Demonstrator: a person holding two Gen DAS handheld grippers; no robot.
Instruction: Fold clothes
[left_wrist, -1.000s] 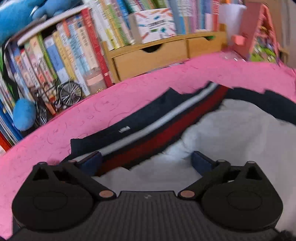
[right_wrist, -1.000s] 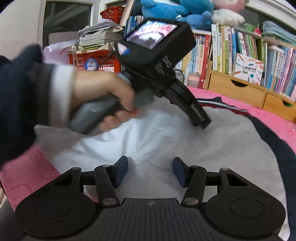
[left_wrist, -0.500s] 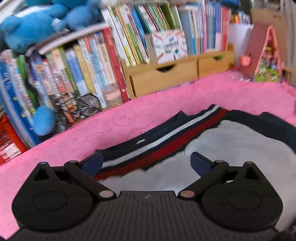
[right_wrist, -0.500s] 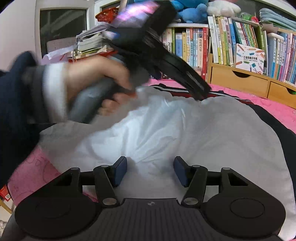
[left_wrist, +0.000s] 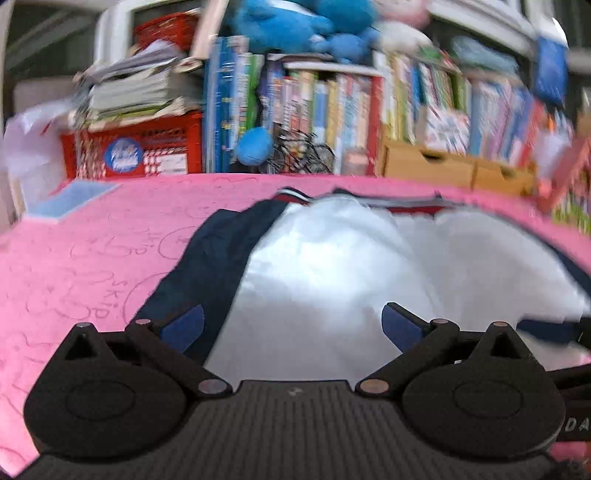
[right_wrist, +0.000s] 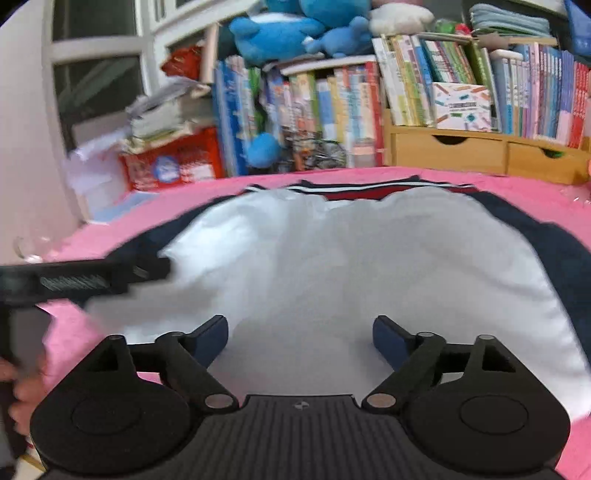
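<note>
A navy garment with a white lining lies spread on the pink surface, lining up, with a red-and-white striped band at its far edge. My right gripper hovers over the near part of the lining; its jaws are opening, with nothing pinched between them. My left gripper stands open over the garment's near left side, where navy cloth meets white lining. In the right wrist view the left gripper's black body reaches in from the left, over the garment's left edge.
A crowded bookshelf with blue plush toys runs along the far side. Wooden drawers sit at the back right, a red crate under stacked papers at the back left. A person's hand shows at the lower left edge.
The left gripper swung left and back, from the striped far edge to the garment's near left side. The right gripper's jaws spread wider. The person's hand dropped out of the middle of the right wrist view.
</note>
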